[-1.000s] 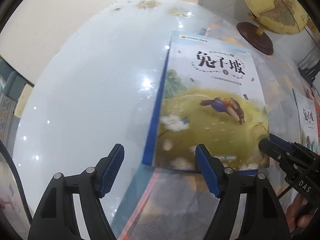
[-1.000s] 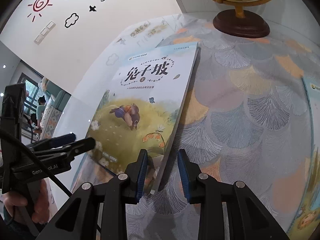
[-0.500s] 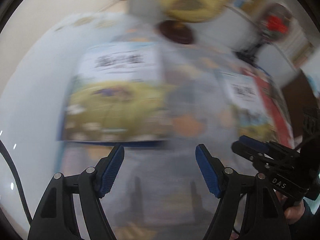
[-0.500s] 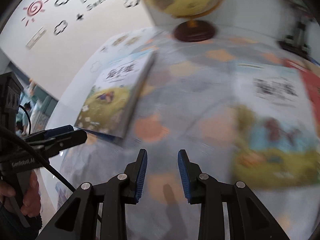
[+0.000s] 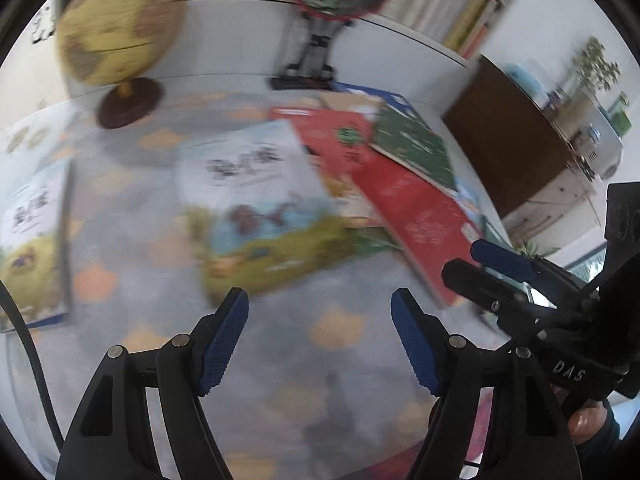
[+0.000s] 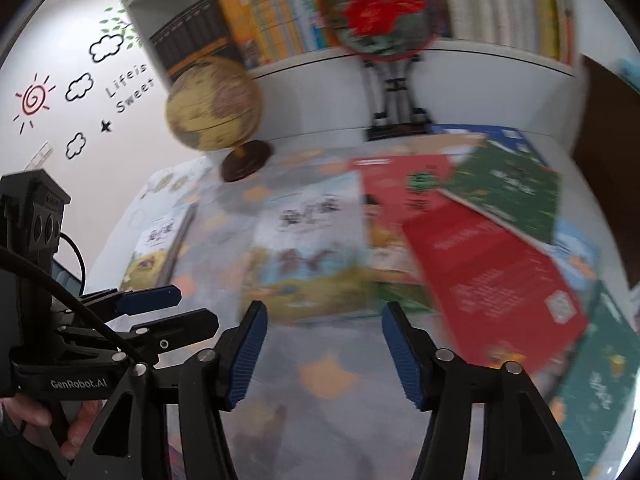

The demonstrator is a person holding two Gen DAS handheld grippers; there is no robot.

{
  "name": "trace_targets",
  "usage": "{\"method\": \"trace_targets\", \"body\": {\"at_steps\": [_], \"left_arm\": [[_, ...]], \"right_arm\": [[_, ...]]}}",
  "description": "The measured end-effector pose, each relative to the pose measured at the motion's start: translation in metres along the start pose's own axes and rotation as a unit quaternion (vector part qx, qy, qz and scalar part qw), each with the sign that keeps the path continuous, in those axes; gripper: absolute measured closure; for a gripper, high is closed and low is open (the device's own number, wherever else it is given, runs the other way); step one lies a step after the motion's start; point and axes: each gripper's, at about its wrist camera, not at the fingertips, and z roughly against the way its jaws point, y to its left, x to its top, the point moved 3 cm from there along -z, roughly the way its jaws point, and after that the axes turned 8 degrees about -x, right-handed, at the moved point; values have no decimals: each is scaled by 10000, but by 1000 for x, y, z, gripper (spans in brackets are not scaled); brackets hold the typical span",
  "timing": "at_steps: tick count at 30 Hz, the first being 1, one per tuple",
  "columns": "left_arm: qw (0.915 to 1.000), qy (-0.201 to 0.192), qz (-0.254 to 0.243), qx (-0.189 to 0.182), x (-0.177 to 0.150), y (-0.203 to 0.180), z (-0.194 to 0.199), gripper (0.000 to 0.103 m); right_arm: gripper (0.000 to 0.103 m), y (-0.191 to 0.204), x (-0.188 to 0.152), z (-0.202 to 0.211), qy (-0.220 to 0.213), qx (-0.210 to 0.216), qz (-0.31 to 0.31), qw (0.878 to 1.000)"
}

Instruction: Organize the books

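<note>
Wall decal reads "Life is Sweet". Left gripper wide open, empty; right gripper opening, empty. Glossy picture book flat on patterned tablecloth, beside overlapping red book and green book. Round yellow globe behind.

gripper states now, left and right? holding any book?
Left gripper: open, nothing between the pads.
Right gripper: jaws opening, nothing between them; no book held.

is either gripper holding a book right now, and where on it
Nothing is held. The left gripper is open and empty; the right gripper's jaws are opening, nothing between them.
</note>
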Motion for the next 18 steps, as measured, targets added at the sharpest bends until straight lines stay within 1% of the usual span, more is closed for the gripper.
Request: {"method": "trace_targets", "body": {"at_steps": [5,7,12,18], "left_arm": [[9995,245,-184,-112,-6,-59,-30,31],[9990,353,-274,-90,-10,-80,-43,31],[9981,560,-269,-44,-17,-112,-65,31],[9984,448,-327,140,-6,-135,-73,31]], "right_arm": [[42,-65,-22,15,113,-30,-251,9996],[42,-91,-31,16,185,-41,-388,9991],[42,-140,-45,16,330,17,-619,9975],[42,-181,-37,19,250,149,-746,9968]]}}
